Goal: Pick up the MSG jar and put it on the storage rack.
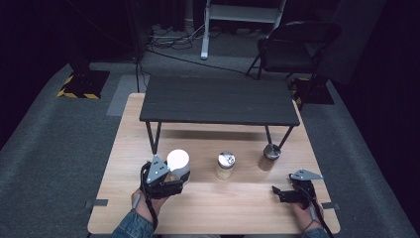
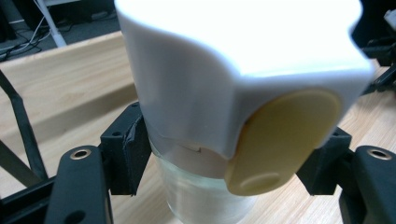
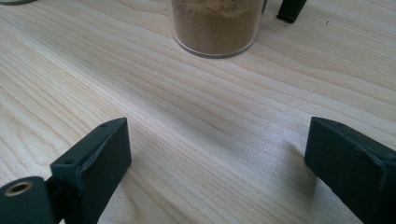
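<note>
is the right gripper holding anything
No, the right gripper has its jaws spread over bare table, nothing between them.

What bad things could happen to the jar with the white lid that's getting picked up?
1. The left hand-held gripper pinches the white-lidded jar on its smooth clear body under the big lid, so it might slip or tip.
2. The silver-topped jar stands close beside it and could get bumped over.
3. The low black shelf sits just behind, so a careless lift might knock the lid against its edge.
</note>
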The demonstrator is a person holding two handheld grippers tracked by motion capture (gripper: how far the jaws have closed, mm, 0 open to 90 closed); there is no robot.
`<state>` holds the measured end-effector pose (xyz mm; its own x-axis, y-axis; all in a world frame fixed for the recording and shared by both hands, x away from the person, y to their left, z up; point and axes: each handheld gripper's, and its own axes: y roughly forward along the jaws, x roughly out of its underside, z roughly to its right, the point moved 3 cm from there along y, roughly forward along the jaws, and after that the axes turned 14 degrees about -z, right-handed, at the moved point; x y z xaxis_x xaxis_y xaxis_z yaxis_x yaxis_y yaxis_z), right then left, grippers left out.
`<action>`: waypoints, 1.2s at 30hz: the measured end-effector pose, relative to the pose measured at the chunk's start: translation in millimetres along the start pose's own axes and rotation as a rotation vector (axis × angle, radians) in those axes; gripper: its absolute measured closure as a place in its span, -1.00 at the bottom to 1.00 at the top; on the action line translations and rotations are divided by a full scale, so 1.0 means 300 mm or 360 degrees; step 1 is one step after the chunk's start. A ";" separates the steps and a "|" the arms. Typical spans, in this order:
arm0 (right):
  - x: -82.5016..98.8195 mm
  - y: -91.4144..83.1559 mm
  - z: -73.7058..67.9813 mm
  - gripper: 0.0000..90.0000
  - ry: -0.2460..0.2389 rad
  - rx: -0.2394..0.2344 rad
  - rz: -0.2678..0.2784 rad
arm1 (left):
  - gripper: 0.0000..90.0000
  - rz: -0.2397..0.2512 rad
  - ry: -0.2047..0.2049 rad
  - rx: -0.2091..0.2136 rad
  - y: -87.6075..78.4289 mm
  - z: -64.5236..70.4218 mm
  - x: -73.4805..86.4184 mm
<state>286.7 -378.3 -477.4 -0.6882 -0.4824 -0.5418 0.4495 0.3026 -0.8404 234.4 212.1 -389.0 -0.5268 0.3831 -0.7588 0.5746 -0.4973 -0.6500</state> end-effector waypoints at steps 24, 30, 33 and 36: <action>-0.001 0.000 0.000 -0.85 0.0000 -0.0001 -0.0001 | -0.33 0.0065 0.0069 -0.0017 -0.098 -0.046 -0.269; -0.001 0.000 0.000 -0.85 0.0000 -0.0002 -0.0001 | -0.33 0.0094 0.0070 -0.0025 -0.113 -0.068 -0.331; -0.001 0.000 0.000 -0.85 0.0000 -0.0002 -0.0001 | -0.34 0.0107 0.0069 -0.0028 -0.116 -0.080 -0.362; -0.001 0.000 0.000 -0.85 0.0000 -0.0002 -0.0001 | -0.33 0.0122 0.0060 -0.0035 -0.120 -0.097 -0.402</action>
<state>286.9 -378.2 -477.3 -0.6885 -0.4829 -0.5411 0.4483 0.3031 -0.8409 295.6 206.4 -275.3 -0.4571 0.3739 -0.8070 0.6260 -0.5093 -0.5906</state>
